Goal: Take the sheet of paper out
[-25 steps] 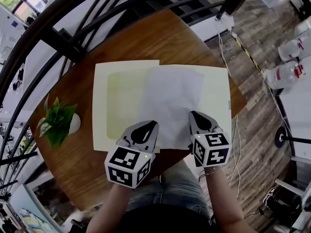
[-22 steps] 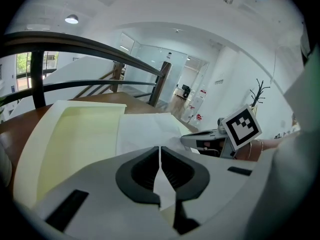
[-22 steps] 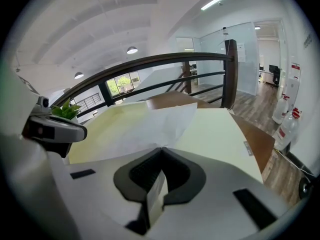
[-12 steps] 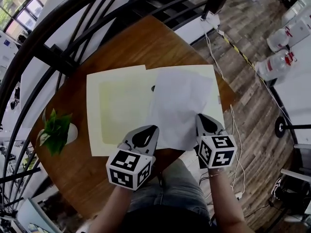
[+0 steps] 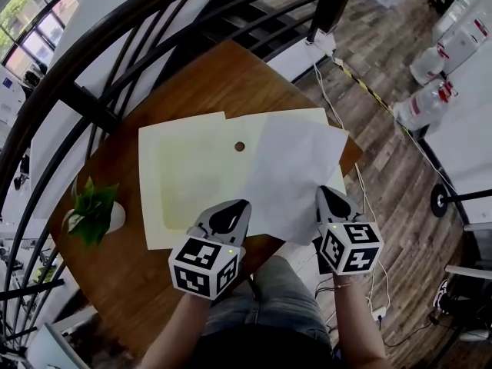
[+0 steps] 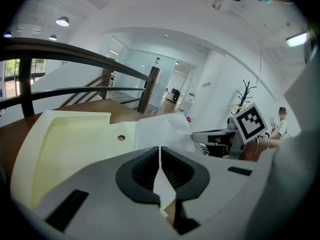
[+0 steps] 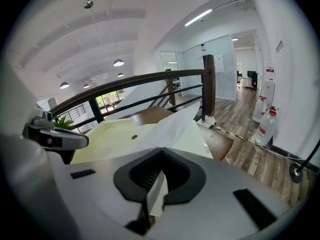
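A cream folder [image 5: 184,183] lies open on the round wooden table [image 5: 231,75], with a small round hole [image 5: 240,146] showing near its fold. A white sheet of paper [image 5: 296,175] rests slanted over the folder's right half and reaches past its right edge. My right gripper [image 5: 329,194] is shut on the sheet's near right edge; the paper [image 7: 170,126] runs up out of its closed jaws [image 7: 161,151]. My left gripper [image 5: 233,208] is shut at the sheet's near left corner, and white paper [image 6: 162,134] shows between its jaws [image 6: 160,154].
A small potted plant [image 5: 94,206] stands at the table's left rim. A dark curved railing [image 5: 84,91] runs behind the table. Large water bottles [image 5: 419,106] and a cable [image 5: 361,91] lie on the wooden floor to the right. The person's legs are just below the near edge.
The white sheet has slid to the right across the folder and turned a little, uncovering the round hole. My right gripper has moved right with it; the left has shifted only slightly.
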Demonstrator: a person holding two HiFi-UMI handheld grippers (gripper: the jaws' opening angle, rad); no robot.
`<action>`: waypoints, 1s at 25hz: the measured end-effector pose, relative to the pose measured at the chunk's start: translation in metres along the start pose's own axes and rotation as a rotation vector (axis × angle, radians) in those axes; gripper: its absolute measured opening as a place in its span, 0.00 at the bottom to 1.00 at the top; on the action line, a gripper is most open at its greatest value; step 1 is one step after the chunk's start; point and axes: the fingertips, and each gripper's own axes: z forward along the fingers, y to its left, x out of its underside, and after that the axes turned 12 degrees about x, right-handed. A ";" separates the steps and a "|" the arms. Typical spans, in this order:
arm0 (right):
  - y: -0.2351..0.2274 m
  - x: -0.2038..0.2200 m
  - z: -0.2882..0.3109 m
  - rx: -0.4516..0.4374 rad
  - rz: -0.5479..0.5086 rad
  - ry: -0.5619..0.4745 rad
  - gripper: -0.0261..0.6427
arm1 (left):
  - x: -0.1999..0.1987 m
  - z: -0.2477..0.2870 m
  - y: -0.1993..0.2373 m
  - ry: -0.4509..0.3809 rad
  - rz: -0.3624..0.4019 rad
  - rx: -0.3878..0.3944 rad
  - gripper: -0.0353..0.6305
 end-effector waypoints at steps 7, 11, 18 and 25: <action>0.010 -0.019 -0.028 -0.016 0.009 -0.061 0.08 | -0.006 -0.009 -0.011 -0.019 0.027 0.011 0.09; 0.015 -0.031 -0.044 -0.024 0.010 -0.099 0.08 | -0.007 -0.013 -0.016 -0.027 0.043 0.019 0.09; 0.029 -0.052 -0.068 -0.059 0.005 -0.154 0.08 | -0.020 -0.030 -0.022 -0.062 0.066 0.022 0.09; 0.052 -0.070 -0.078 -0.106 -0.025 -0.191 0.08 | -0.038 -0.054 -0.021 -0.137 0.077 0.000 0.09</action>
